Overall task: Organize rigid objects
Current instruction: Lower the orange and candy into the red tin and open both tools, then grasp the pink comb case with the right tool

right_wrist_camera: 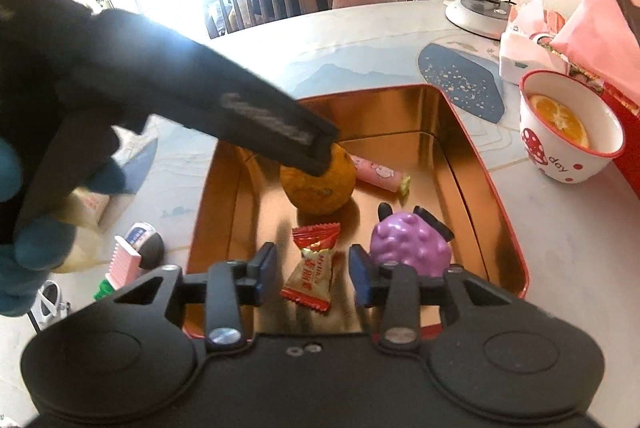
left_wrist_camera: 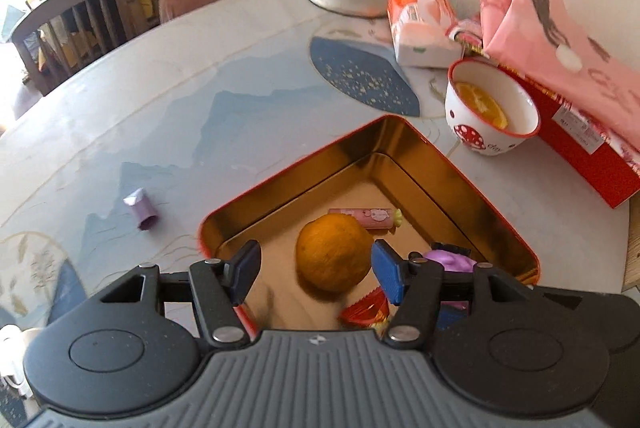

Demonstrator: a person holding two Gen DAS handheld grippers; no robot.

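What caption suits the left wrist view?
Open left hand-held gripper poised over an orange inside the gold-lined tin.

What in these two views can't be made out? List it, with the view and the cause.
- Left wrist view: the red candy and the purple toy are partly hidden behind the left gripper.
- Right wrist view: the top of the orange is covered by the left gripper.
- Right wrist view: items left of the tin are blurred or cut off.
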